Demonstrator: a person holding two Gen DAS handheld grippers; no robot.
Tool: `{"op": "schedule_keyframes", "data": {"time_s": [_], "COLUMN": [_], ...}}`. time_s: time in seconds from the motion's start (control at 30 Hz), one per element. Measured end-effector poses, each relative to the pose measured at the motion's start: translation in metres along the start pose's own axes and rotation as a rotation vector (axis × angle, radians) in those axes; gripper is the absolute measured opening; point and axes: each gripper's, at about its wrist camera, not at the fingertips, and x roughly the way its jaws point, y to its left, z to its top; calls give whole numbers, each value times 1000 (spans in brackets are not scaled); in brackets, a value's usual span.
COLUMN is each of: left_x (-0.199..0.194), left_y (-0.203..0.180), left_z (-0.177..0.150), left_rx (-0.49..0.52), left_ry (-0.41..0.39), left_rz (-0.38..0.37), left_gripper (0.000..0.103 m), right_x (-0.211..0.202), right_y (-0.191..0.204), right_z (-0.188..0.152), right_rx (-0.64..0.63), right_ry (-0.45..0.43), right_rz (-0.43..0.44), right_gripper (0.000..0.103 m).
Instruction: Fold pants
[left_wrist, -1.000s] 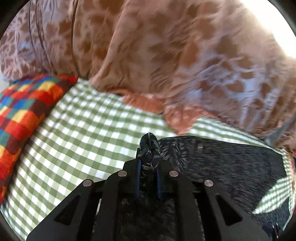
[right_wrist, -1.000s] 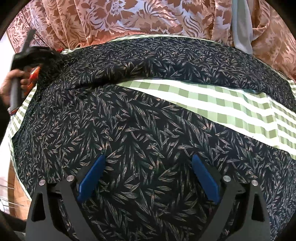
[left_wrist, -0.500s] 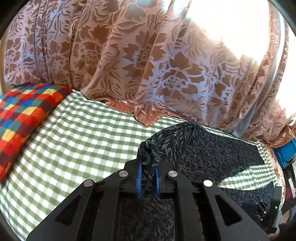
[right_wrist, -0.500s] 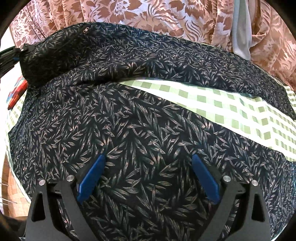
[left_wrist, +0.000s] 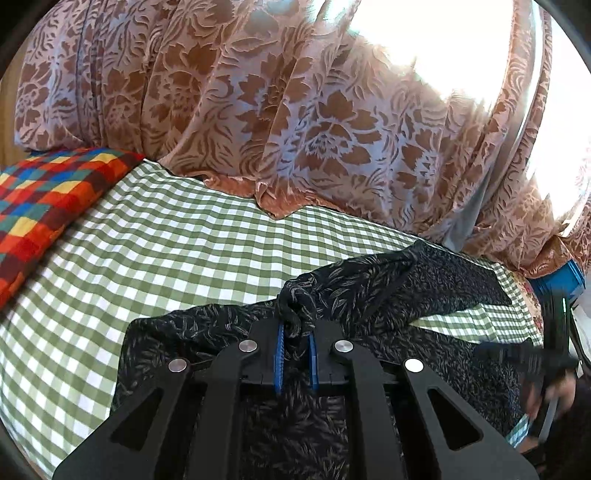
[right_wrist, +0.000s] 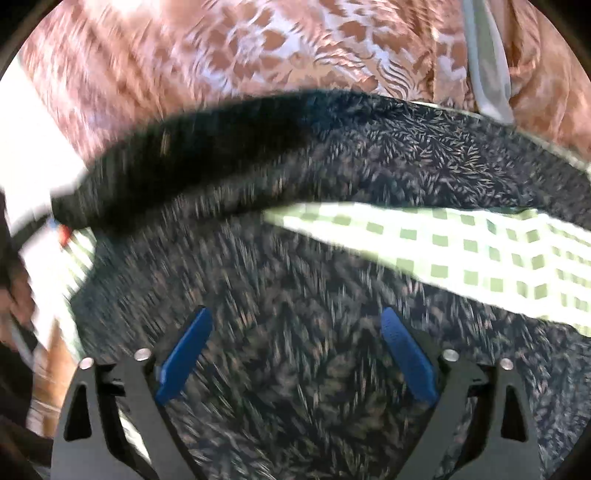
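Pants (left_wrist: 424, 295) lie on the bedsheet (left_wrist: 166, 258) — pillow (left_wrist: 48, 199) at left, curtain (left_wrist: 277, 110) behind.

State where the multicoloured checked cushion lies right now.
In the left wrist view the cushion lies at the far left on the green gingham sheet, just below the floral curtain.

Left gripper (left_wrist: 295, 341): tilted downward, blue pads clamped tight on a bunched pinch of pants (left_wrist: 369, 291).
Right gripper (right_wrist: 295, 350): angled steeply down, jaws wide apart and closing, pads gripping nothing; view blurred.
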Motion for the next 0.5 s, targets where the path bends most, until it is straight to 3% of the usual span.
{"op": "schedule_keyframes", "data": {"time_s": [0.13, 0.37, 0.5], "left_x": [-4, -6, -7], "left_y": [1, 4, 1], "left_z": [-5, -10, -9], "left_rx": [14, 29, 65], "left_ry": [-2, 6, 9], "left_rz": [-1, -20, -16], "left_gripper": [9, 9, 9], "right_x": [0, 50, 78], "right_y": [-33, -83, -108], "right_z": [55, 140, 170], "right_rx": [177, 445, 558], "right_ry": [-40, -16, -5], "right_rz": [129, 210, 157], "right_gripper": [62, 60, 58]}}
